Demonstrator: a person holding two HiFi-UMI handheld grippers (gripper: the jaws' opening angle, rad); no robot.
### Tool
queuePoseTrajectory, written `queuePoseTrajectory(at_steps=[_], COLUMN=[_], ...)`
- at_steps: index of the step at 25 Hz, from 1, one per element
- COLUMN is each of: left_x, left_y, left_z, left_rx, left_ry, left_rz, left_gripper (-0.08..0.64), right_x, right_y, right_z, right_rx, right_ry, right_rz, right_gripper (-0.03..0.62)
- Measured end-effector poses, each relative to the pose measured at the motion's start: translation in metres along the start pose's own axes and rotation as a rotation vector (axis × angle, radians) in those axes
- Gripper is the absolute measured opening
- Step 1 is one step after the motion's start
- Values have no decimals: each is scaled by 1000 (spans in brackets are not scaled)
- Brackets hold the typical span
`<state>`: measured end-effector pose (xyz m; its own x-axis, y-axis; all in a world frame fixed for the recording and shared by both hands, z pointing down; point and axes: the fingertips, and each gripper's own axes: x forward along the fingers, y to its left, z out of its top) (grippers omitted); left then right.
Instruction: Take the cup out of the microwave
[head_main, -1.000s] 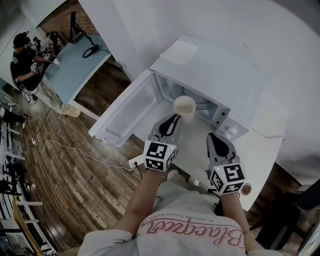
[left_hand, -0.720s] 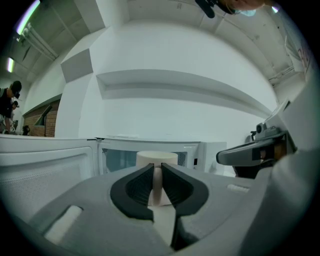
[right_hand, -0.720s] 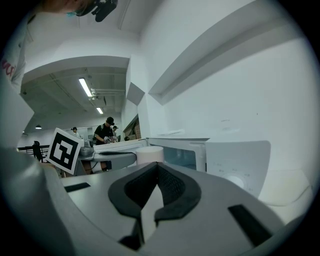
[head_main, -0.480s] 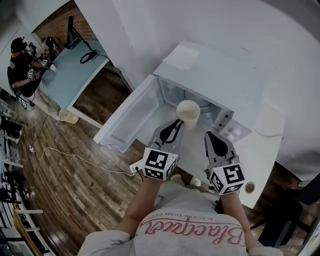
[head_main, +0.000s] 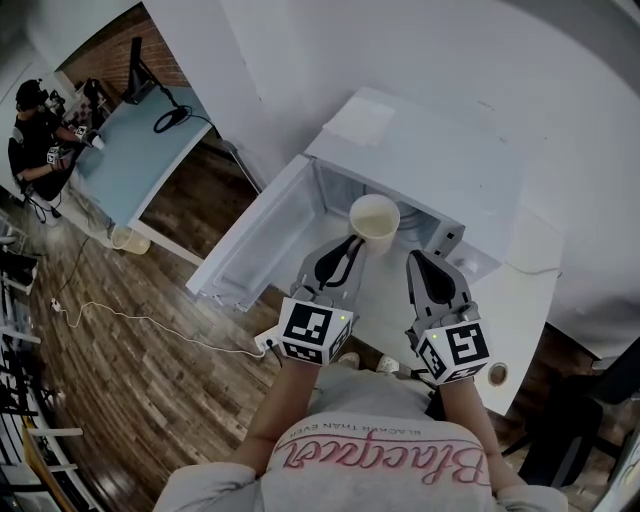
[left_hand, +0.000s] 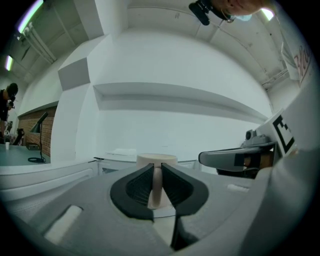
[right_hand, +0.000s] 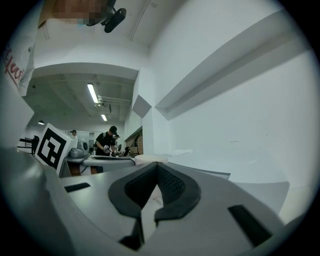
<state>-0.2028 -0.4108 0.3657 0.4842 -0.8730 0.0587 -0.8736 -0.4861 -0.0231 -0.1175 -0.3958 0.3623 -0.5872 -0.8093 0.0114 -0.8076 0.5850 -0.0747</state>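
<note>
Cup higher now, cream, seemingly empty.

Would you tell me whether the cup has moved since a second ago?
Yes: the cup has shifted slightly up the picture, nearer the top front edge of the microwave.

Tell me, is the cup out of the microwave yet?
Nearly. The door is open. The left gripper holds the cup by its handle at the microwave's opening. The right gripper is shut and empty. Left: bring it clear and set it down.
</note>
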Motion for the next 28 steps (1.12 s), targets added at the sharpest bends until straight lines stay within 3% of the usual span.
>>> queuePoseTrajectory(at_steps=[10,28], left_x=[4,22], left_y=[-4,-7], left_z=[34,65], left_rx=[14,57], left_ry=[-71,-155], left_rz=[-3,-21], left_gripper=[49,49], right_x=[5,4], right_y=[-15,-19], right_z=[30,48], right_rx=[23,-52], right_ry=[-80,-134], right_rz=[-27,-46], right_gripper=[11,11])
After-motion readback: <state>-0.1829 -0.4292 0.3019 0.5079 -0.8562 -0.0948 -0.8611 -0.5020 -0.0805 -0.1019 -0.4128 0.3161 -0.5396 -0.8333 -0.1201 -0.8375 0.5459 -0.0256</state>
